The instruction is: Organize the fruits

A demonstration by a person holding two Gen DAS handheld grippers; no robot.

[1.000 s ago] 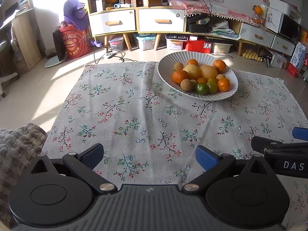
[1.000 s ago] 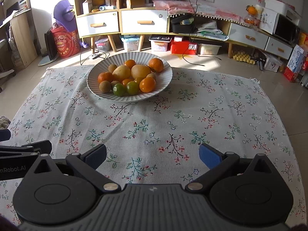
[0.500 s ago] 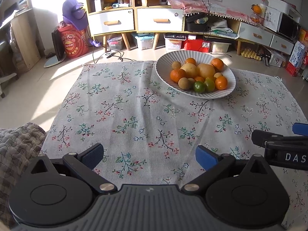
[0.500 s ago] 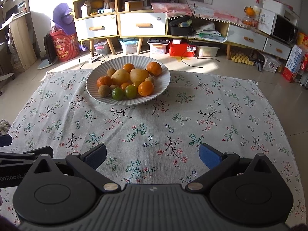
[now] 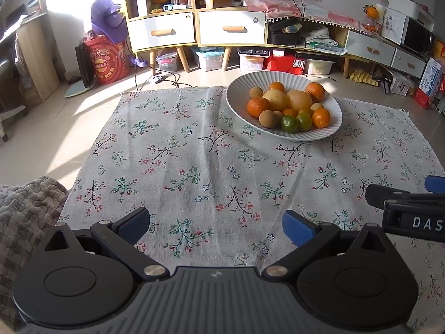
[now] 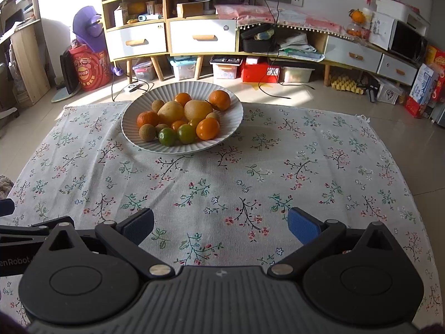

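Left wrist view: your left tool (image 5: 215,224) hangs low over the flowered cloth (image 5: 194,150), blue pads spread wide, nothing between them.
Right wrist view: your right tool (image 6: 221,226) reads the same, jaws apart and empty, at the bottom of the frame.
Fruit location: all fruit in view sits piled in the white ribbed plate (image 6: 230,128), upper middle of the right frame, upper right of the left frame; none lies loose on the cloth.
Pile contents: oranges (image 6: 207,128) around the edge, two pale pears (image 6: 198,109) at the centre, two green limes (image 6: 167,136) and a brown kiwi (image 6: 147,132) at the near rim.
Stage: piled together may already count as organized, or the pile may await sorting; the frames do not settle which.
Handling, judged: round, smooth-skinned, light; they will roll once freed. Pears likely bruise, so squeeze gently.
Grip point: take any fruit across its widest part, pads on opposite sides; near-rim pieces are the most exposed.
Plate: probably ceramic, rigid and breakable; avoid knocking its rim.
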